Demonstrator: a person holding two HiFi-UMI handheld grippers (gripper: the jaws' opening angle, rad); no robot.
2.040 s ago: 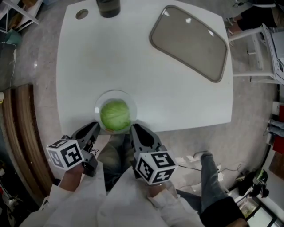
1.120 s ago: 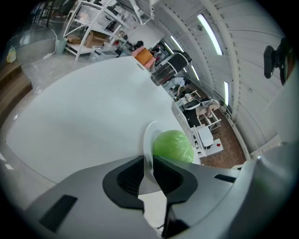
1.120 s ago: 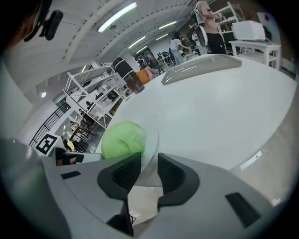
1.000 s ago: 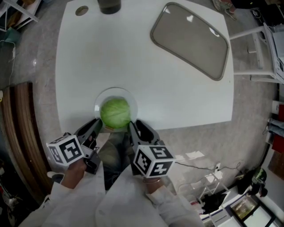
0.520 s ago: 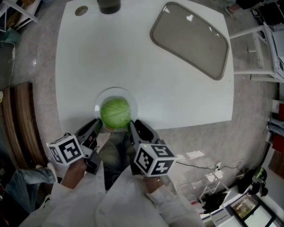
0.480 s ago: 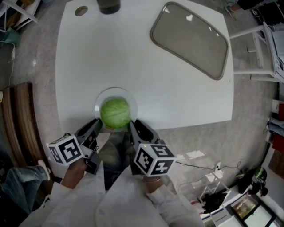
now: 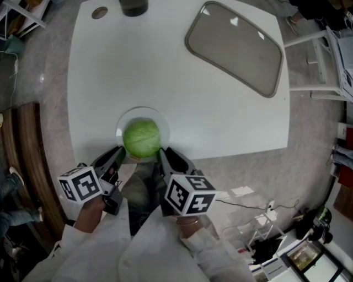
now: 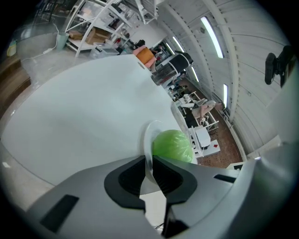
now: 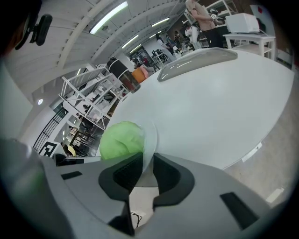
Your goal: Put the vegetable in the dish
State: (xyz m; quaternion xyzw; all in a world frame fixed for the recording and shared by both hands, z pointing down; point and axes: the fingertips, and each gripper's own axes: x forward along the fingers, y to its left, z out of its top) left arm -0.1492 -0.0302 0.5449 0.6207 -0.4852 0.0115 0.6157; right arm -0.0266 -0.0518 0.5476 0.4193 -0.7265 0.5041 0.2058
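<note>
A round green cabbage (image 7: 142, 139) sits in a clear glass dish (image 7: 164, 124) at the near edge of the white table (image 7: 165, 71). My left gripper (image 7: 118, 156) is shut on the dish's near left rim, and my right gripper (image 7: 165, 156) is shut on its near right rim. In the left gripper view the dish rim (image 8: 147, 140) runs between the pads of the left gripper (image 8: 150, 170), with the cabbage (image 8: 172, 145) just beyond. The right gripper view shows the same: the rim (image 9: 150, 140) is pinched in the right gripper (image 9: 145, 170), and the cabbage (image 9: 120, 139) lies to the left.
A grey rectangular tray (image 7: 234, 49) lies at the table's far right. A dark cup (image 7: 133, 6) and a small round disc (image 7: 100, 12) are at the far edge. A wooden bench (image 7: 27, 165) runs along the left, and white furniture (image 7: 325, 60) stands at the right.
The dish with the cabbage has shifted very slightly farther onto the table. Both grippers have stayed on its rim. A person's legs passed on the floor at the left.
</note>
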